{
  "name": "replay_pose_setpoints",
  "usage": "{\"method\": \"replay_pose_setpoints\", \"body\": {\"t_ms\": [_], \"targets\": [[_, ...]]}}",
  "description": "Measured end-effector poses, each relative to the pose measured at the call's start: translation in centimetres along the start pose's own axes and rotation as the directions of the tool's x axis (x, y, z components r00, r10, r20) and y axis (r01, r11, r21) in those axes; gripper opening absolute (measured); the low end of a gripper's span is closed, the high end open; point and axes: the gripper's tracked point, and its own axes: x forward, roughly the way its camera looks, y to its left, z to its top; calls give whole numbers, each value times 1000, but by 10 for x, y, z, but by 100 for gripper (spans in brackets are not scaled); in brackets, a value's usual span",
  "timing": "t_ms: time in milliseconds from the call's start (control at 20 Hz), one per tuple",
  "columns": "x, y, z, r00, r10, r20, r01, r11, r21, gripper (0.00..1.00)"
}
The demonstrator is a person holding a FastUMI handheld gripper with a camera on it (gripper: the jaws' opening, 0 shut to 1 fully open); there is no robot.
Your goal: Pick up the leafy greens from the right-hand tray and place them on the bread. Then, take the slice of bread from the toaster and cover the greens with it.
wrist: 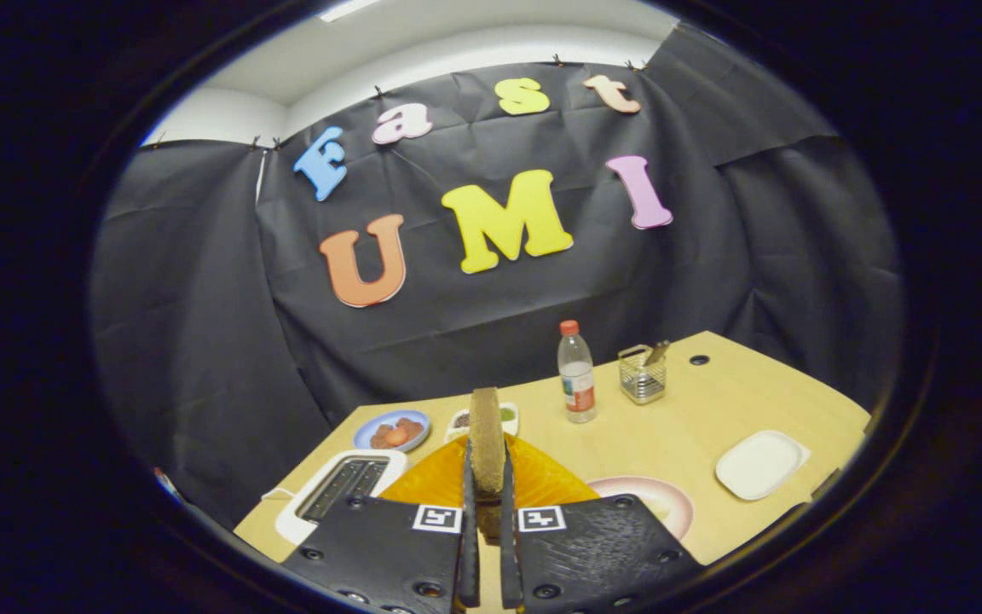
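The desk point(670, 426) looks like pale, smooth matt wood; the bread slice point(485, 439) is coarse and porous, pinched in the matt black textured plastic claw point(488, 477); the toaster point(342, 486) is glossy white; the bottle point(576, 375) is clear plastic; the basket point(642, 379) is wire mesh.

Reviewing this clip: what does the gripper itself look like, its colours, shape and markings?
The gripper has two broad black plates with a rough, textured surface, studded with round screw holes. Each plate carries a small square black-and-white fiducial marker at its inner top corner. Two narrow dark fingers run forward side by side between the plates. No cables or sleeves are visible.
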Motion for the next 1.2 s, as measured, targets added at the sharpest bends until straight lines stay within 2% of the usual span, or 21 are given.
{"method": "replay_pose_setpoints", "body": {"t_ms": [400, 700, 1050, 1200], "targets": [[15, -43, -51, 997, -27, -76, 34, 995, 91, 9], [23, -50, -73, 996, 7, -83, 9, 982, 188, 10], [30, -74, -94, 994, -28, -110, 46, 987, 157, 9], [29, -85, -100, 993, -30, -114, 49, 985, 163, 12]]}}
